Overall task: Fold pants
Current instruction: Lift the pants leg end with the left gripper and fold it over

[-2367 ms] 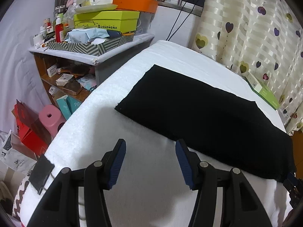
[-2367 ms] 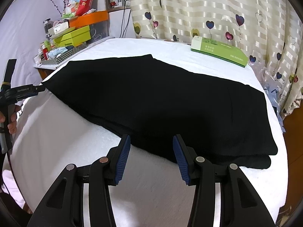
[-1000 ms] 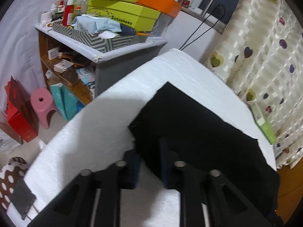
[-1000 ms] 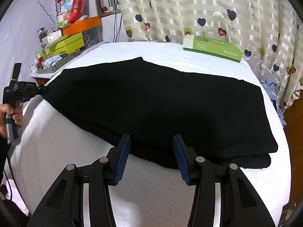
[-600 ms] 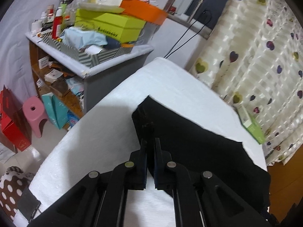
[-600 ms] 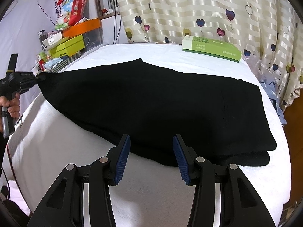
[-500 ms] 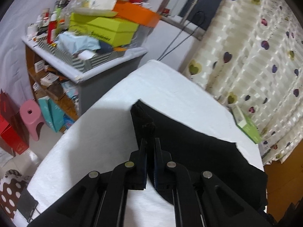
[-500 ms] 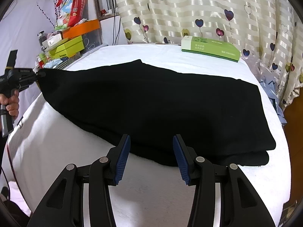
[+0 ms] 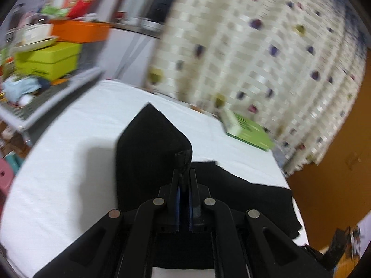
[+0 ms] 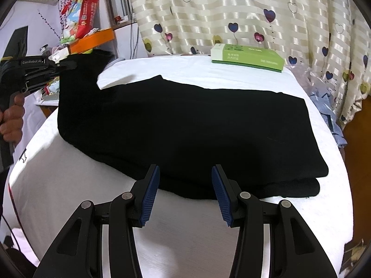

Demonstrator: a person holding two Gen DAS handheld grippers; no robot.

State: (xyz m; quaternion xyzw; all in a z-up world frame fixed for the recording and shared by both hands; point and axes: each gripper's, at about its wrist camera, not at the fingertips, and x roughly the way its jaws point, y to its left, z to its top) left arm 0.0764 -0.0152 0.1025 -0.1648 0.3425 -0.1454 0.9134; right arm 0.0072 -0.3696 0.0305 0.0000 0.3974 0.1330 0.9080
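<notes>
- The pants (image 10: 190, 129) are black, soft and thick. They lie flat in a long shape on the white surface (image 10: 69, 185), which looks fuzzy like a towel.
- The left gripper (image 9: 184, 178) is squeezed tight on one corner of the pants. In the right wrist view, this left gripper (image 10: 67, 64) is at 10 o'clock, and the black cloth hangs down from it like a floppy tent.
- A hand (image 10: 11, 120) holds the gripper's handle at 9 o'clock.
- The right gripper (image 10: 185, 180) has its blue ridged pads (image 10: 150, 194) wide apart. They hold nothing. It sits over the near edge of the pants, at 6 o'clock.
- At 4 o'clock the pants end in a thick, rounded edge made of two layers.
- A green box (image 10: 248, 56) with flat sides lies at 1 o'clock, well apart from the pants.
- A shiny striped curtain (image 10: 231, 11) with hearts hangs behind the surface.
- A messy shelf (image 9: 53, 85) with a lime box (image 9: 46, 60) and an orange box (image 9: 78, 31) stands at 10 o'clock in the left wrist view.
- There is bare white room near both grippers and between the pants and the green box.
</notes>
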